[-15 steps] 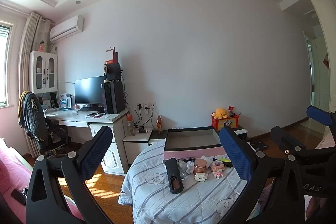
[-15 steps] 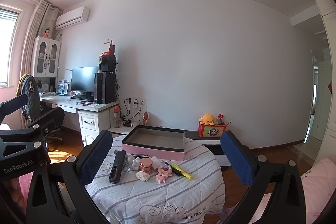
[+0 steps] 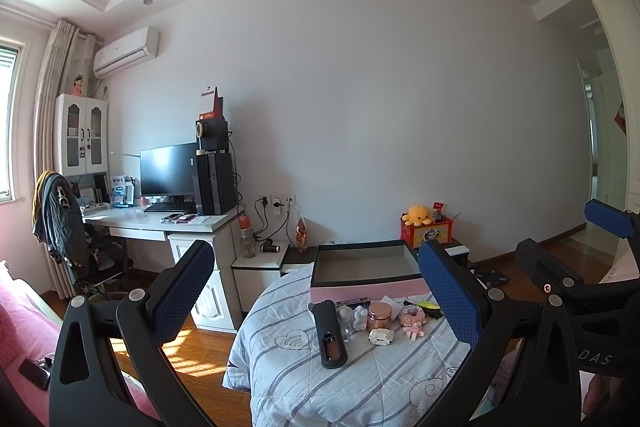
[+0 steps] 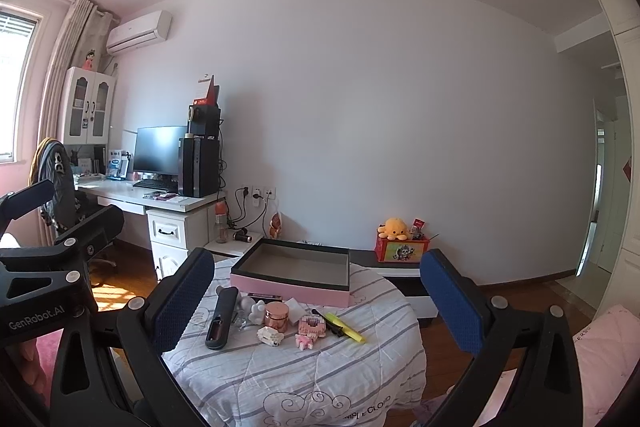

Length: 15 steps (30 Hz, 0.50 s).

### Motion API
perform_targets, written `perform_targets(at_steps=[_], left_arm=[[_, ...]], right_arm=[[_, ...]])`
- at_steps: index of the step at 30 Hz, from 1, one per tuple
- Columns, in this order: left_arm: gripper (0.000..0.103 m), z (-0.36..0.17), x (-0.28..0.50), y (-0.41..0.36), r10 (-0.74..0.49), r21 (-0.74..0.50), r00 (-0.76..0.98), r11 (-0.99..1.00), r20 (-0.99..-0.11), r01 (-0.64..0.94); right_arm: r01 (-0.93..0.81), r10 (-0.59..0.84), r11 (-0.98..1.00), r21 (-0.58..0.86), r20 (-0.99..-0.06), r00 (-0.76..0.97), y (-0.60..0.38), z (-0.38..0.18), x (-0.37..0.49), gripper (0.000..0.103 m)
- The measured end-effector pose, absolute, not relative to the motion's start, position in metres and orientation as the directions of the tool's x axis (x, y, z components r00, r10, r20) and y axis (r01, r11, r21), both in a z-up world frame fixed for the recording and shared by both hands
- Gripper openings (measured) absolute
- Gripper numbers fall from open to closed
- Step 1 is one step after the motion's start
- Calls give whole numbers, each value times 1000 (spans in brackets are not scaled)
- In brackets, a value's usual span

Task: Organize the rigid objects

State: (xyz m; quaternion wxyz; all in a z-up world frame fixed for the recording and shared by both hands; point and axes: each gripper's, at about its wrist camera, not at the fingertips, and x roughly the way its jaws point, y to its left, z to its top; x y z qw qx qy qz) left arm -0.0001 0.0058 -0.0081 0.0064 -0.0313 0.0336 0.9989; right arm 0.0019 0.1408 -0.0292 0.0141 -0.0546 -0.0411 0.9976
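A small table under a striped quilt (image 3: 360,379) holds the clutter. At its far side stands an empty pink box with a black rim (image 3: 366,267) (image 4: 294,271). In front of the box lie a black remote (image 3: 329,335) (image 4: 221,319), a white figurine (image 4: 256,311), a rose-gold jar (image 3: 379,315) (image 4: 276,315), a white block toy (image 4: 270,335), a pink block toy (image 3: 414,317) (image 4: 312,326) and a yellow highlighter (image 4: 346,327). My left gripper (image 3: 316,267) and my right gripper (image 4: 316,267) hang open and empty, short of the table.
A white desk (image 3: 160,223) with a monitor and computer tower stands at the left, with an office chair (image 3: 68,239) draped in clothes. A low cabinet (image 4: 400,267) behind the table carries a red box with a yellow plush. Pink bedding (image 3: 24,327) lies lower left.
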Motion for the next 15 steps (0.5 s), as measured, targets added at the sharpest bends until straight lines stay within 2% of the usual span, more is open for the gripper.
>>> perform_targets(at_steps=[15], left_arm=[[103, -10, -3, 6, 18, 63, -997, -998, -72, -23]], right_arm=[[-40, 49, -995, -89, -100, -994, 139, -33, 5, 103]])
